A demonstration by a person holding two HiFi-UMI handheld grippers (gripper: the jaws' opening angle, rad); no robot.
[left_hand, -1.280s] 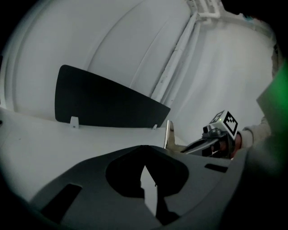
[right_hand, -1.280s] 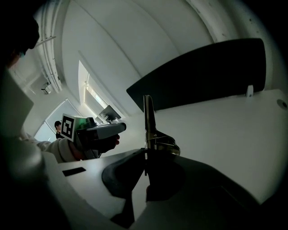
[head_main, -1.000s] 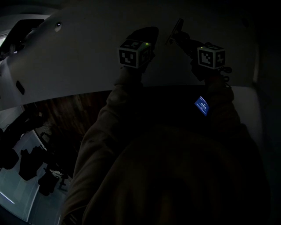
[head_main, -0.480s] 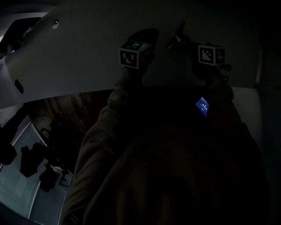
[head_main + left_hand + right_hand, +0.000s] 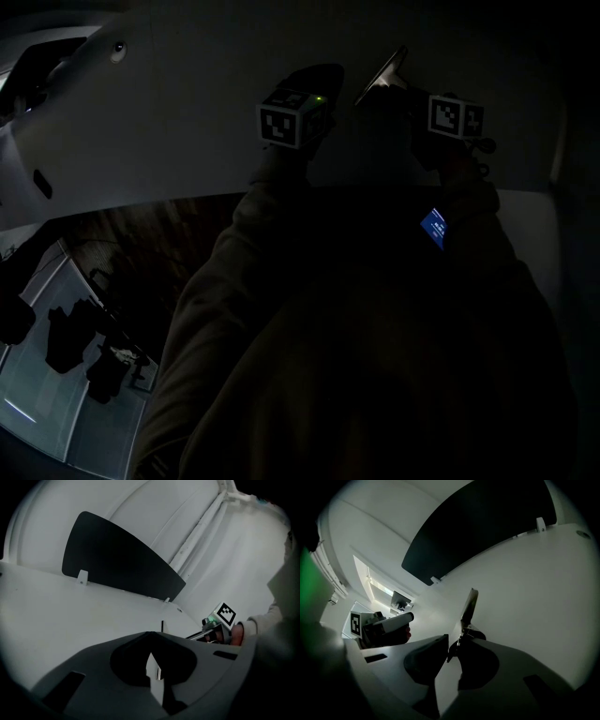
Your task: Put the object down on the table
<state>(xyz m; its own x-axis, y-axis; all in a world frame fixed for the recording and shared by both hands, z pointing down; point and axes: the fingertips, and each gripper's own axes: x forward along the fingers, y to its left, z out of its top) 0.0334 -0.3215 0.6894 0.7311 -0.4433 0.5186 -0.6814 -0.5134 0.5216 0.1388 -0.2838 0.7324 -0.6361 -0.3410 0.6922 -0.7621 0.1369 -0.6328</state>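
Right gripper (image 5: 454,643) has rolled since a second ago, so the object (image 5: 468,606) that showed edge-on and dark now turns a paler flat face to my head view. My fingers there have just been easing apart, yet the object is still pinched at its lower end between the tips, tilted up over the white table (image 5: 70,620); whether it touches, I can't tell. Left gripper (image 5: 153,634) sits just beside, clenched on nothing. Black panel (image 5: 117,559) stands along the table's far edge, well beyond. A blue screen (image 5: 432,228) glows by my right sleeve, dark wooden floor (image 5: 141,244) to the left
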